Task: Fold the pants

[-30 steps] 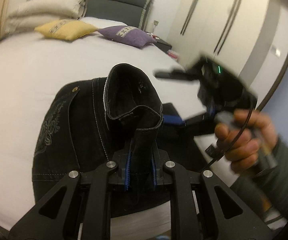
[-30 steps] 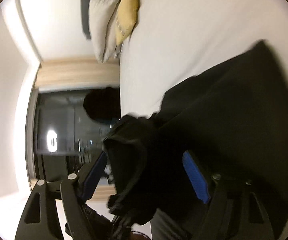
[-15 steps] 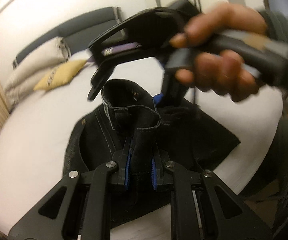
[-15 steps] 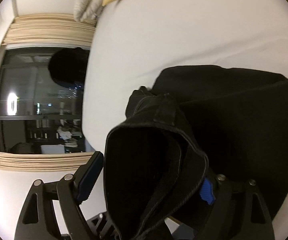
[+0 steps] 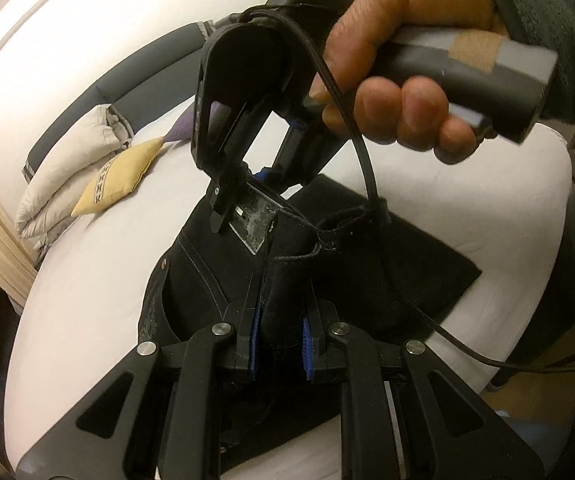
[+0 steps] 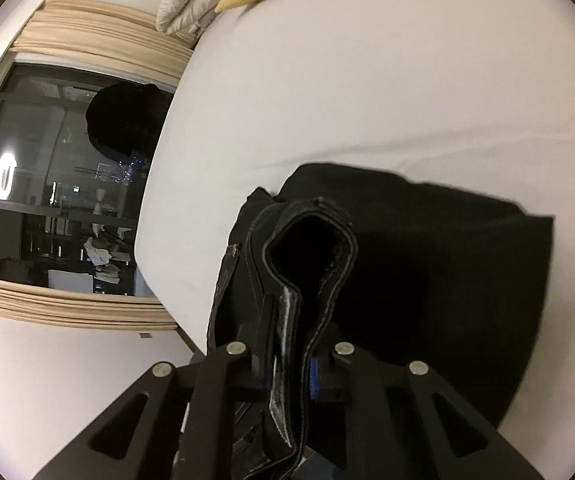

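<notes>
The black denim pants (image 5: pixel 223 280) lie partly folded at the near edge of the white bed (image 5: pixel 99 272), and if either grip slips the raised waistband could drop and undo the fold. The left gripper (image 5: pixel 279 344) is clamped on 1 bunch of waistband; the right gripper (image 6: pixel 291 364), whose jaws have just been closing, pinches another. Both point steeply down, the right hand (image 5: pixel 391 64) high over the pants.

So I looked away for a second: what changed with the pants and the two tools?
The right tool closed its jaws on the waistband of the black pants, which they only straddled before. It moved in close above the left tool, which kept its grip on the waistband. The pants stay on the bed.
</notes>
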A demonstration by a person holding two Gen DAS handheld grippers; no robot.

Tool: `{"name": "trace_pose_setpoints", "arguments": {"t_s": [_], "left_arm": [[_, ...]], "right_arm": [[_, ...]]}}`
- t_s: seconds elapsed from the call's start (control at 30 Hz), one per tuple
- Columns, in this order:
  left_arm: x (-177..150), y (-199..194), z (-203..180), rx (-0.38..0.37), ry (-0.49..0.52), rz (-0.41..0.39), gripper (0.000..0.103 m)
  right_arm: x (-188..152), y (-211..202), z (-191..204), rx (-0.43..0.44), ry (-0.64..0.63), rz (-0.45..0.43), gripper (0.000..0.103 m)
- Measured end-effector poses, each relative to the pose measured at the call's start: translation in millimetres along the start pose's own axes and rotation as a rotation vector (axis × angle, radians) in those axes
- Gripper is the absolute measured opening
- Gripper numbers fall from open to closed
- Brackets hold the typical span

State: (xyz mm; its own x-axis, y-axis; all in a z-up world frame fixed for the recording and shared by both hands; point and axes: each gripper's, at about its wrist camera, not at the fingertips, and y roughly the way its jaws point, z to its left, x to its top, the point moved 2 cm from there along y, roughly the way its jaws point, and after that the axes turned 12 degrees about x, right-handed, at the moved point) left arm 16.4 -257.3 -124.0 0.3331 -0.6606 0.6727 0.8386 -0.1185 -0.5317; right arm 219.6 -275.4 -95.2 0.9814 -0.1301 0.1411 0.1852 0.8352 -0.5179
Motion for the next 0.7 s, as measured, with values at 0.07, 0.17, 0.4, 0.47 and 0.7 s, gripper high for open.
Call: {"name": "trace_pose_setpoints", "arguments": {"t_s": [0.07, 0.17, 0.4, 0.47, 0.7], "left_arm": [[5, 2, -6, -0.004, 0.013, -0.004, 0.014], [13, 2, -18, -0.015, 0.042, -0.013, 0.014], [19, 13, -47, -0.06, 0.106, 0.01, 0.014], [20, 16, -53, -0.074, 0.119, 0.017, 0.014], [23, 28, -65, -0.099, 0.161, 0.037, 0.014]], "right_arm": [[1, -7, -3, 0.004, -0.006, -0.019, 0.014], [1, -17, -15, 0.024, 0.0, -0.048, 0.014], [-8, -33, -51, 0.052, 0.037, -0.086, 0.014], [-9, -35, -60, 0.06, 0.047, -0.094, 0.014], [-12, -38, -82, 0.061, 0.073, -0.107, 0.014]]}}
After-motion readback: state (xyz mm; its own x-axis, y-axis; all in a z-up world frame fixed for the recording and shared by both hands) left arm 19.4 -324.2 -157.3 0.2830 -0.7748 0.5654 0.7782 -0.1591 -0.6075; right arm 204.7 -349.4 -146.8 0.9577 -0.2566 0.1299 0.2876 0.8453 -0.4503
